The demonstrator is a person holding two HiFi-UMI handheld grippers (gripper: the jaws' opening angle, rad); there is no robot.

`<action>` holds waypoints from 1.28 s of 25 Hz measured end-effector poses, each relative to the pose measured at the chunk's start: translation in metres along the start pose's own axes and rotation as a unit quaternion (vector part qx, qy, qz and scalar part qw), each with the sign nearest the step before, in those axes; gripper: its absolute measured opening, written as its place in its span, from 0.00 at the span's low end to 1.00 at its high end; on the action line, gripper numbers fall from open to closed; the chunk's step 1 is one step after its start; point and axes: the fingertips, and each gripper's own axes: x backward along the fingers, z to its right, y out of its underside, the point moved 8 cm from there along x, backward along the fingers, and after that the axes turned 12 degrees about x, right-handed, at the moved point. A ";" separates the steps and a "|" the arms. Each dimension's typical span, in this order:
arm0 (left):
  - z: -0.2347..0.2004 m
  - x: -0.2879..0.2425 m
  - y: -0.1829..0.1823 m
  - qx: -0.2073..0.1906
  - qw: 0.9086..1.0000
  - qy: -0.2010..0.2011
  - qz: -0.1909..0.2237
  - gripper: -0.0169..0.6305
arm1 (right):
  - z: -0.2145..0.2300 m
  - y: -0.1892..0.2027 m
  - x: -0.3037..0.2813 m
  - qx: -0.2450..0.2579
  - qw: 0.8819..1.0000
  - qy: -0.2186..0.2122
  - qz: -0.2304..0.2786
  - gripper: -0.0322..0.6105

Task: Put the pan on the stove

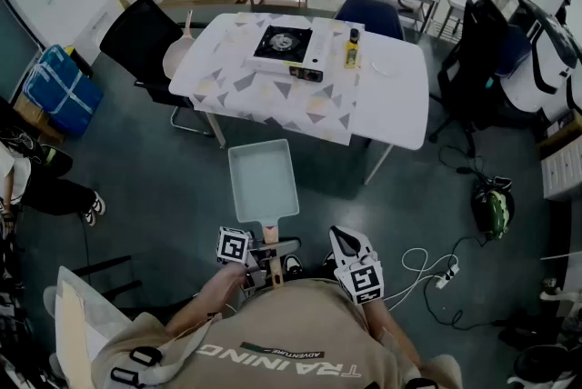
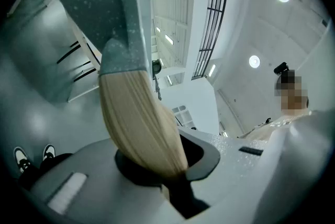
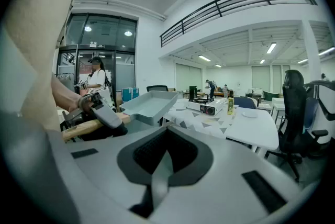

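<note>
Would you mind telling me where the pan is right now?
In the head view the pan hangs at lower centre, its handle in the left claw, over the floor, short of the table with the stove.

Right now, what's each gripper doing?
Left gripper: jaws closed on the pan's wooden handle.
Right gripper: jaws closed, empty.
</note>
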 end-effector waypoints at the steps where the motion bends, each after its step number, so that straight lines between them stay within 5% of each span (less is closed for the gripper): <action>1: -0.003 0.002 0.002 0.002 1.000 0.003 -0.001 0.09 | -0.002 -0.001 -0.001 0.001 1.000 0.001 -0.001 0.05; 15: -0.010 0.011 0.001 0.006 1.000 0.008 -0.018 0.09 | 0.001 -0.009 -0.018 -0.005 1.000 0.014 0.022 0.05; 23: -0.012 0.000 -0.039 0.014 0.999 0.007 0.031 0.09 | 0.031 0.009 -0.042 -0.020 1.000 -0.001 0.010 0.05; 32: 0.005 -0.019 -0.105 -0.007 0.999 0.002 0.050 0.09 | 0.097 -0.012 -0.103 0.004 0.997 -0.038 0.062 0.05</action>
